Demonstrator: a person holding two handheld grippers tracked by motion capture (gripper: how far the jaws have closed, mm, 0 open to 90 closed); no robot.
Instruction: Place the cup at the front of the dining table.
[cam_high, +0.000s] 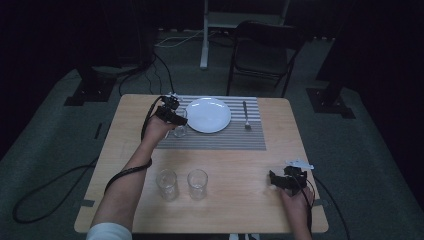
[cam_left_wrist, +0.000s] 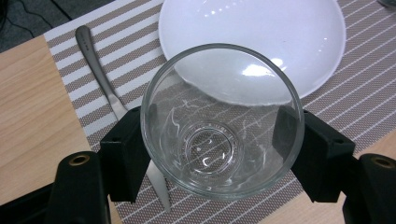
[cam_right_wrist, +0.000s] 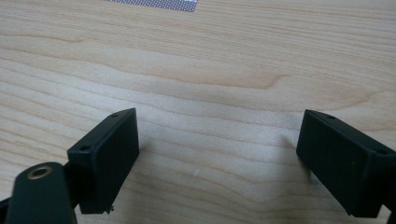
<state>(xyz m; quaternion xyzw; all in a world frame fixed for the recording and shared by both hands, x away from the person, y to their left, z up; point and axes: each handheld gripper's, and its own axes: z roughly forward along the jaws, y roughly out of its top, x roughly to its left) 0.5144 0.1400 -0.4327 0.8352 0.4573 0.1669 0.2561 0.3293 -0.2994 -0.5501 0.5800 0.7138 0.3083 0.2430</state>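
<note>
A clear drinking glass (cam_left_wrist: 222, 121) sits upright between the black jaws of my left gripper (cam_left_wrist: 219, 154), which is shut on its sides. In the high view the left gripper (cam_high: 178, 122) holds this glass (cam_high: 180, 131) over the left part of the striped placemat (cam_high: 220, 141), just left of the white plate (cam_high: 208, 115). I cannot tell whether the glass touches the mat. My right gripper (cam_right_wrist: 224, 158) stands open over bare wood with nothing between its jaws, and in the high view it (cam_high: 275, 180) is near the table's front right corner.
Two more empty glasses (cam_high: 167, 184) (cam_high: 197, 183) stand side by side at the front middle of the table. A fork (cam_high: 246, 116) lies right of the plate. A metal utensil (cam_left_wrist: 100, 70) lies on the mat beneath the held glass. A chair (cam_high: 262, 52) stands beyond the table.
</note>
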